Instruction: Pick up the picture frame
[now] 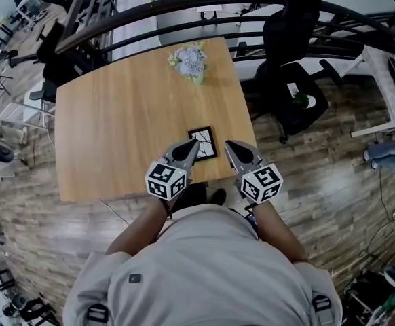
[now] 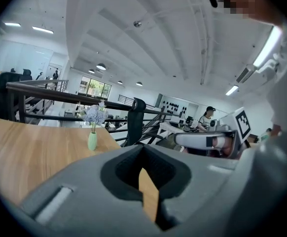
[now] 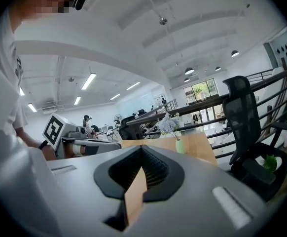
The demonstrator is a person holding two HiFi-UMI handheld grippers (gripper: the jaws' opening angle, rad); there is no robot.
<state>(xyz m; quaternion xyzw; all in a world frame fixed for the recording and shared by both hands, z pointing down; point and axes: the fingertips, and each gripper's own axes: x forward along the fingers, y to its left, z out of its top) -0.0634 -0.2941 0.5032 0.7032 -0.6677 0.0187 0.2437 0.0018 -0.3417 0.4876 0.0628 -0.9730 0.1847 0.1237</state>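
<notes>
Picture frame (image 1: 206, 141) lies flat on bench (image 1: 116, 128). Left gripper (image 1: 193, 146) at its 9 o'clock, right gripper (image 1: 229, 145) at 3 o'clock. Both jaws fully together, gripping nothing.

Looked steeply down from the head onto the whole light wooden rectangular table (image 1: 116, 121). Sat low and close on the left gripper (image 1: 195, 145) and the right gripper (image 1: 229, 145), faced almost level across the table. Shared the pale green vase of lilac flowers (image 1: 191, 63) (image 2: 92, 135) (image 3: 177, 139) at the far edge across all three views.
</notes>
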